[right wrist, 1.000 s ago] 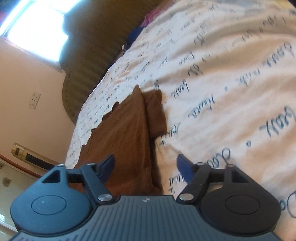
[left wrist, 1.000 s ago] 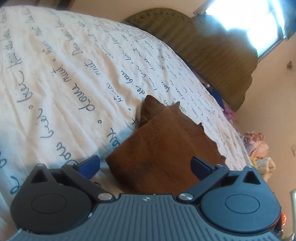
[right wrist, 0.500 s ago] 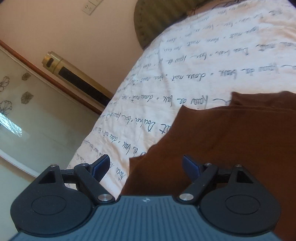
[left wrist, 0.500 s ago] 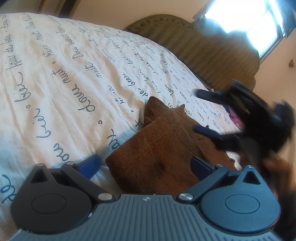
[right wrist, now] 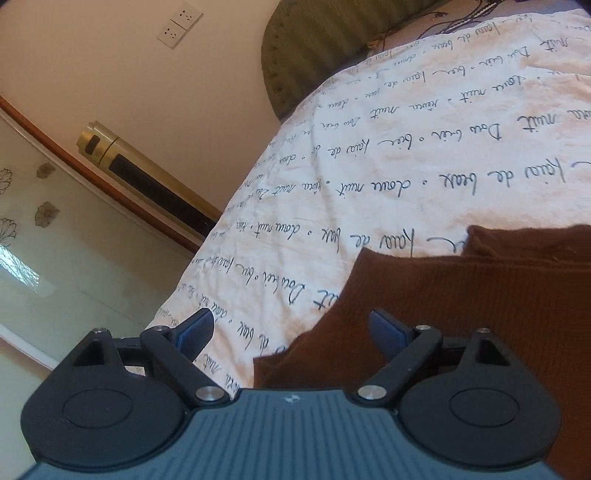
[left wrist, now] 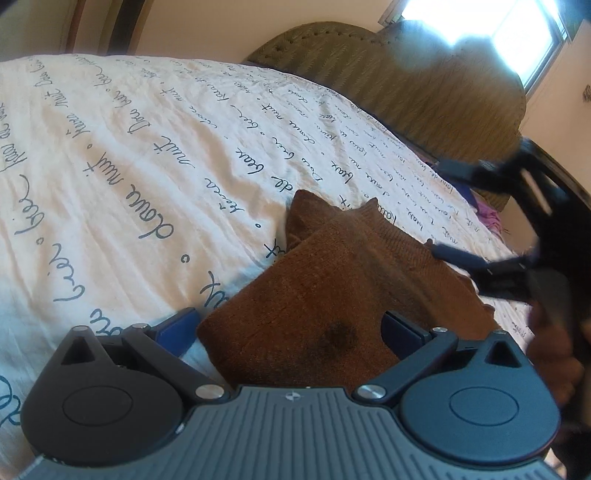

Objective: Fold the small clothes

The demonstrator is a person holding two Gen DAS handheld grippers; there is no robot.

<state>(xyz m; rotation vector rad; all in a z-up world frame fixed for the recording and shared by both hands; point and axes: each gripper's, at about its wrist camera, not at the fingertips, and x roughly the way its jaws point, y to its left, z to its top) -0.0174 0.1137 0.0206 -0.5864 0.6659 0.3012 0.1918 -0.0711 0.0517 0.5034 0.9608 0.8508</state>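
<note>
A brown knitted garment (left wrist: 332, 295) lies folded on the white bedsheet (left wrist: 129, 177) printed with script. My left gripper (left wrist: 290, 325) is open, low over the garment's near corner, which sits between the blue fingers without being pressed. At the right of the left wrist view my right gripper (left wrist: 439, 208) shows blurred, its fingers spread at the garment's far side. In the right wrist view the right gripper (right wrist: 291, 328) has its jaws opening; the garment (right wrist: 461, 314) fills the lower right, its edge runs between the fingers, and the right fingertip (right wrist: 388, 328) is over the cloth.
A green padded headboard (left wrist: 406, 85) and a bright window (left wrist: 498, 26) stand beyond the bed. Pink and purple clothes (left wrist: 487, 218) lie at the bed's far edge. A gold tower appliance (right wrist: 147, 177), a wall socket (right wrist: 179, 24) and a glass door (right wrist: 55, 258) flank the bed.
My right gripper swung around from one side of the garment to another edge and came into the left wrist view. The left gripper crept slightly closer to the garment.
</note>
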